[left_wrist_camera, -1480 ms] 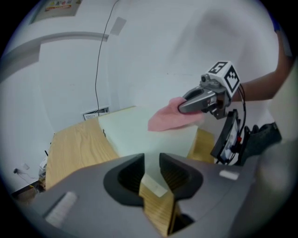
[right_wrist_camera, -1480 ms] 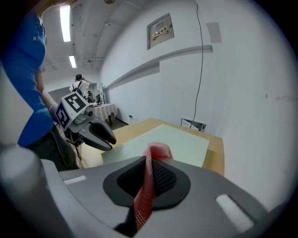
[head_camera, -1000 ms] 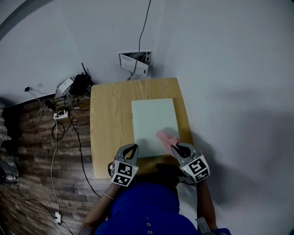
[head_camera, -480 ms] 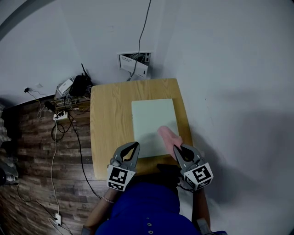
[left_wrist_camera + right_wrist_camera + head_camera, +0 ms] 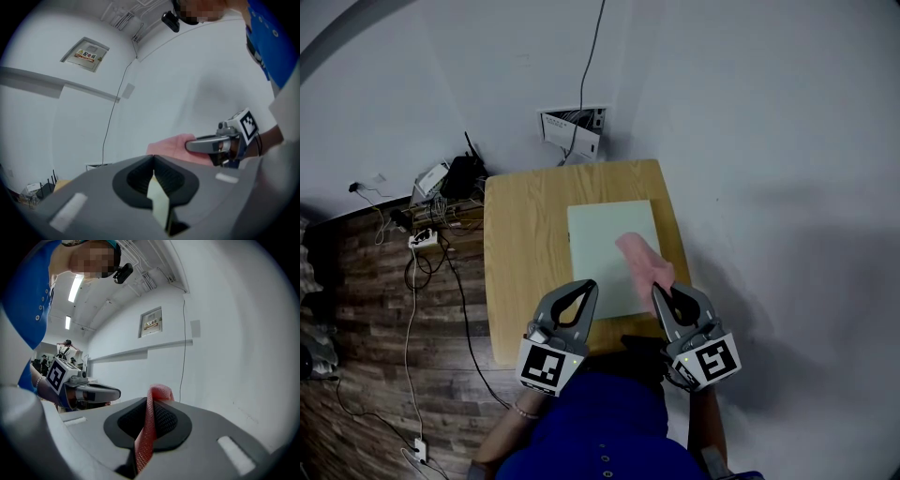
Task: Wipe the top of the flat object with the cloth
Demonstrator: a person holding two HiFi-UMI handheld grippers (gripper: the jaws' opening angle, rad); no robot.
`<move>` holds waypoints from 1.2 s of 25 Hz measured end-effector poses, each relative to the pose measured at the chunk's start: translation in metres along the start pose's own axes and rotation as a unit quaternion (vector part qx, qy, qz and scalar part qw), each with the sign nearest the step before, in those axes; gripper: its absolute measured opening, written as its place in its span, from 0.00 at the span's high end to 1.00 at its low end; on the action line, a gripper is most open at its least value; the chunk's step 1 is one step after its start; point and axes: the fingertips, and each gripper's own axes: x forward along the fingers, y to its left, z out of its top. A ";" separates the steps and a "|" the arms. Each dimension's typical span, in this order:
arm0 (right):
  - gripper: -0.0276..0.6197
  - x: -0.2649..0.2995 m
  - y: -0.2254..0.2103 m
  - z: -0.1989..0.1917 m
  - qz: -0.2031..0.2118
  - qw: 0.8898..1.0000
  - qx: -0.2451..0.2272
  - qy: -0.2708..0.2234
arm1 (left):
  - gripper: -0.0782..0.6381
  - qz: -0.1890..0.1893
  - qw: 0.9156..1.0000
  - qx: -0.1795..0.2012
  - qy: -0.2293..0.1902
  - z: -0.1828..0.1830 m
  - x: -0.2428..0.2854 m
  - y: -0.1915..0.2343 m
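Cloth [image 5: 637, 258]: judged soft, light, limp; hold at bunched edge | right gripper [image 5: 662, 292]: clamped on cloth | left gripper [image 5: 586, 287]: jaws together

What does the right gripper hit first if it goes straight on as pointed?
Way looks free up to the wall. The right gripper, shut on the cloth, points roughly level; its view shows only wall ahead, and the table seems to lie below that line. Depth to the wall is unclear.
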 end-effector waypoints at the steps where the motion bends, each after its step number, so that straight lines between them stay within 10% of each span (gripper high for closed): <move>1: 0.93 0.001 0.001 0.004 -0.001 1.000 -0.002 -0.007 | 0.89 0.000 1.000 -0.003 -0.006 0.006 0.001 -0.001; 30: 0.94 0.008 0.015 0.053 -0.020 0.998 0.008 -0.055 | 0.89 -0.001 0.999 -0.001 -0.037 0.063 -0.005 -0.012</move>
